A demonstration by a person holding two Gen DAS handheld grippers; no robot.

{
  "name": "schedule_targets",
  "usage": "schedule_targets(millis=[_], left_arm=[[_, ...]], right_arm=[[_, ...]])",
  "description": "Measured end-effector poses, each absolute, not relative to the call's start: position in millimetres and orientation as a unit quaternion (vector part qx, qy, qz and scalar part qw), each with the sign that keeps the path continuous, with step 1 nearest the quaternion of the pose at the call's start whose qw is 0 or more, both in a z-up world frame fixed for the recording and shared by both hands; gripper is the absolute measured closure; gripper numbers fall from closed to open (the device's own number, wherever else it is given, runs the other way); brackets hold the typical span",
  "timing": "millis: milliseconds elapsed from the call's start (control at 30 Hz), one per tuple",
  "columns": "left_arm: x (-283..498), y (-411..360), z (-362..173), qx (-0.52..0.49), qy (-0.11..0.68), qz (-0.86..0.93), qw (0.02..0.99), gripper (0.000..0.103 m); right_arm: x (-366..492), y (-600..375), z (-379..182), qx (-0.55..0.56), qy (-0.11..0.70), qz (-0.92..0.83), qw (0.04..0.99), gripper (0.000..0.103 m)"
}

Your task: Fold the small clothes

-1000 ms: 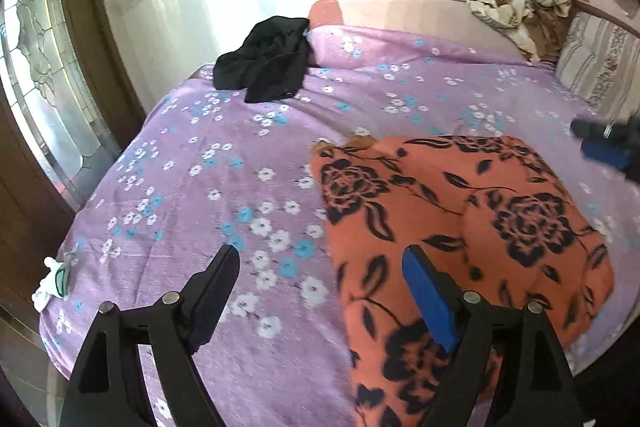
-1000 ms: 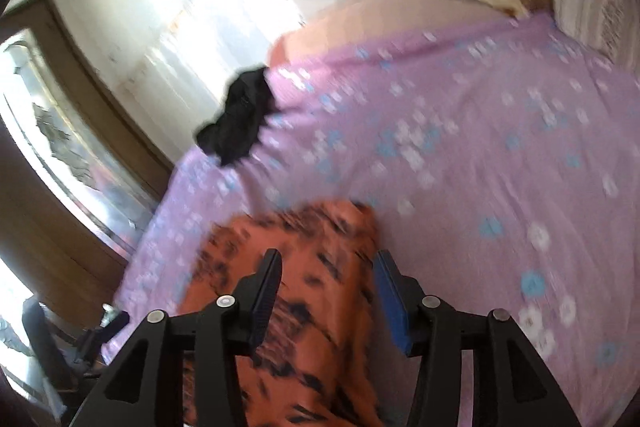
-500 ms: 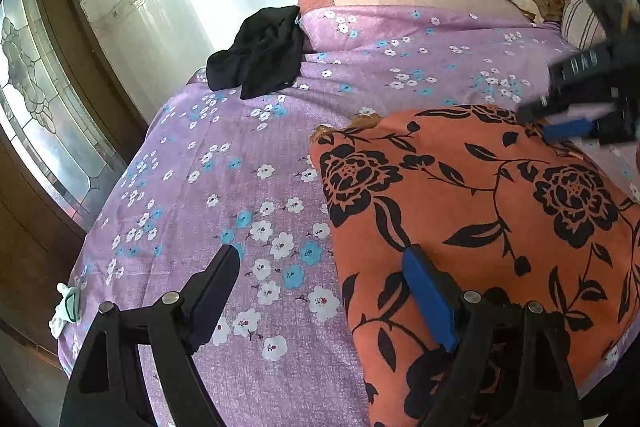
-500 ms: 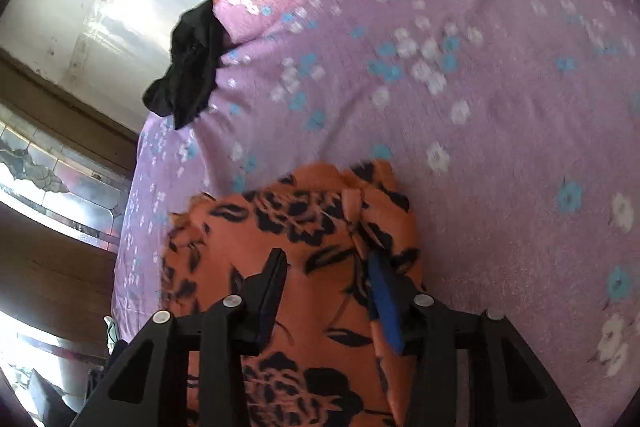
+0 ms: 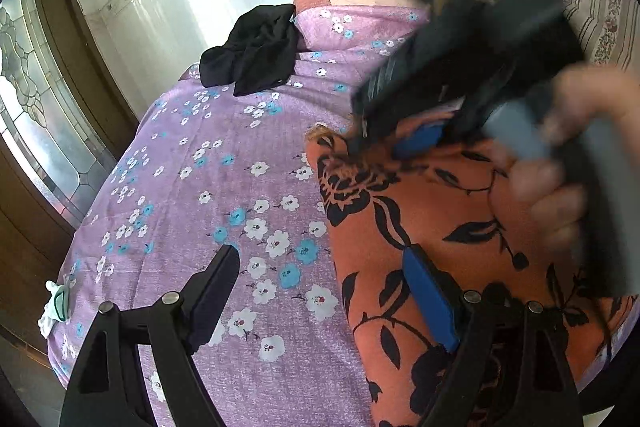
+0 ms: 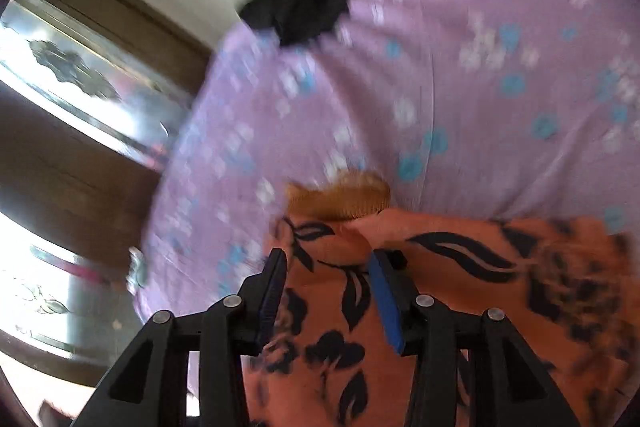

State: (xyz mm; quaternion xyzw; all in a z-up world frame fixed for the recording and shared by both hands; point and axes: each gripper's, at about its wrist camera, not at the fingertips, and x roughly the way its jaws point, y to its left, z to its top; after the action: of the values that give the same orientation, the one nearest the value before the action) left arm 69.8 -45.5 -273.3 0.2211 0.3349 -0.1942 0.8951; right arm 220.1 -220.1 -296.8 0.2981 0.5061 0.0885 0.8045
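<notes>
On the purple flowered bedspread point(image 5: 208, 195) lies an orange cloth with black flowers point(image 5: 448, 227), spread flat at the near right. The left gripper point(image 5: 320, 291) gapes wide over its left edge. The right gripper point(image 6: 328, 291) hangs half-open above its far corner, holding nothing.

Nothing readable here, honestly. No words, labels, brand names or numbers on anything in either wrist view. The prints on the fabrics are just flowers, and the right wrist view is too blurred to make out any lettering.
</notes>
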Motion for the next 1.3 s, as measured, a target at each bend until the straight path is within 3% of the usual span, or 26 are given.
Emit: schedule_targets(millis=[267,600,733,900,1167,1300], left_arm=[[69.1,-41.6,-273.6,0.208,0.342,-0.201,0.894,0.019],[71.8,-40.8,-276.1,0.195,0.353,-0.188,0.895,0.015],[71.9,-38.8,-277.1,0.185,0.359,-0.186,0.896,0.014],[65.6,-38.0,-280.8,0.185,0.359,-0.185,0.896,0.014],[35.5,-21.6,-268.7,0.154,0.367,-0.199,0.896,0.014],[24.4,-23.4,-277.2,0.171,0.368,-0.206,0.891,0.014]], right_arm=[[183.2,-233.4,-269.5,0.294,0.47,0.08,0.828,0.057],[54.9,-275.4,-220.0,0.3,0.413,0.05,0.858,0.057],[18.9,-276.9,-225.4,0.308,0.414,0.036,0.856,0.056],[2.3,-273.2,-276.1,0.311,0.455,0.017,0.834,0.058],[-15.5,-263.2,-236.6,0.272,0.432,0.015,0.86,0.058],[-23.0,-256.3,-262.6,0.265,0.459,0.01,0.848,0.058]])
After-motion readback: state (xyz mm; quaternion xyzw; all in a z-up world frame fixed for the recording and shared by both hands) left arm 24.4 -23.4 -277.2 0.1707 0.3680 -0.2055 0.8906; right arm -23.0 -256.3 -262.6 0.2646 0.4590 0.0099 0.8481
